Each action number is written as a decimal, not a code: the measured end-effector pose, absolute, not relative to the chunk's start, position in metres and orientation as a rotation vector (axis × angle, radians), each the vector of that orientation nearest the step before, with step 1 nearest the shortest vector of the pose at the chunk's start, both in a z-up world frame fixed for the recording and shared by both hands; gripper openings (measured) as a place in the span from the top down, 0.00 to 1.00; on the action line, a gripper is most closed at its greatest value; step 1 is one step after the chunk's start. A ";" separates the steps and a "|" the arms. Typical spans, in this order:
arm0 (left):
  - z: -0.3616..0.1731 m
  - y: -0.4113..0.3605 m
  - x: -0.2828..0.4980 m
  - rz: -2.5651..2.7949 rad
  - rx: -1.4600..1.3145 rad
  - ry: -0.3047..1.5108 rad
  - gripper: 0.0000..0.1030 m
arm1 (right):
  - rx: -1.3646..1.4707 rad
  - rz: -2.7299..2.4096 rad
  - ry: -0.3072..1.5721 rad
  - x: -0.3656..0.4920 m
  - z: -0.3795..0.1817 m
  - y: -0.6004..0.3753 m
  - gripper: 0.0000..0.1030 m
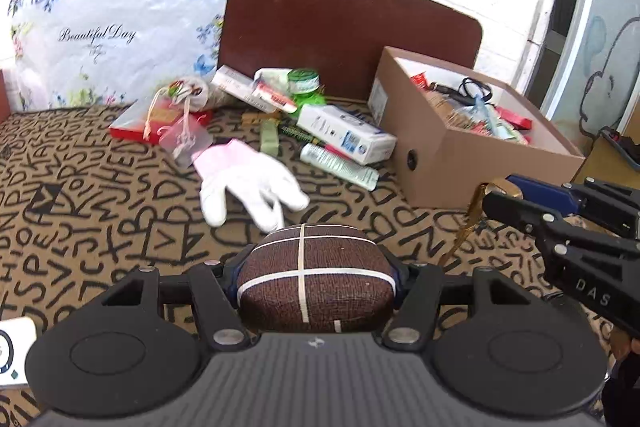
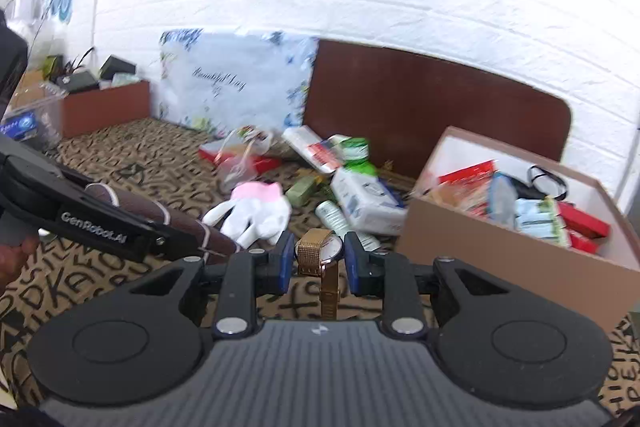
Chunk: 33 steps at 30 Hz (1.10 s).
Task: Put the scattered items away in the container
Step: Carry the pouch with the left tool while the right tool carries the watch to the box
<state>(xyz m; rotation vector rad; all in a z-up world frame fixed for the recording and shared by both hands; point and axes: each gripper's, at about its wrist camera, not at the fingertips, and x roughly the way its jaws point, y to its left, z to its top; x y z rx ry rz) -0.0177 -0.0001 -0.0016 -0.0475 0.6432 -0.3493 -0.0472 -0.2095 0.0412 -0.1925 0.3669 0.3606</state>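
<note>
My left gripper is shut on a brown case with white bands, held above the patterned cloth; the case also shows in the right wrist view. My right gripper is shut on a gold mesh-strap watch, its strap hanging down; the watch shows at the right of the left wrist view. The cardboard box holding several items stands to the right, also seen in the right wrist view. A white and pink glove, a white carton and a tube lie scattered on the cloth.
A red flat box with a small clear pouch, a green-lidded jar and more packets lie by the brown headboard. A floral pillow leans at the back left. A shelf with boxes stands far left.
</note>
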 end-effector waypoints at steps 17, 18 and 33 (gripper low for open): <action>0.077 -0.098 0.018 -0.552 -0.026 0.453 0.38 | -0.199 0.174 0.225 -0.029 0.084 -0.286 0.76; 0.081 -0.105 0.023 -0.565 -0.034 0.450 0.38 | -0.199 0.160 0.221 -0.026 0.086 -0.291 0.76; 0.087 -0.220 0.107 -0.656 -0.083 0.424 0.38 | -0.172 -0.045 0.224 0.056 0.083 -0.387 0.76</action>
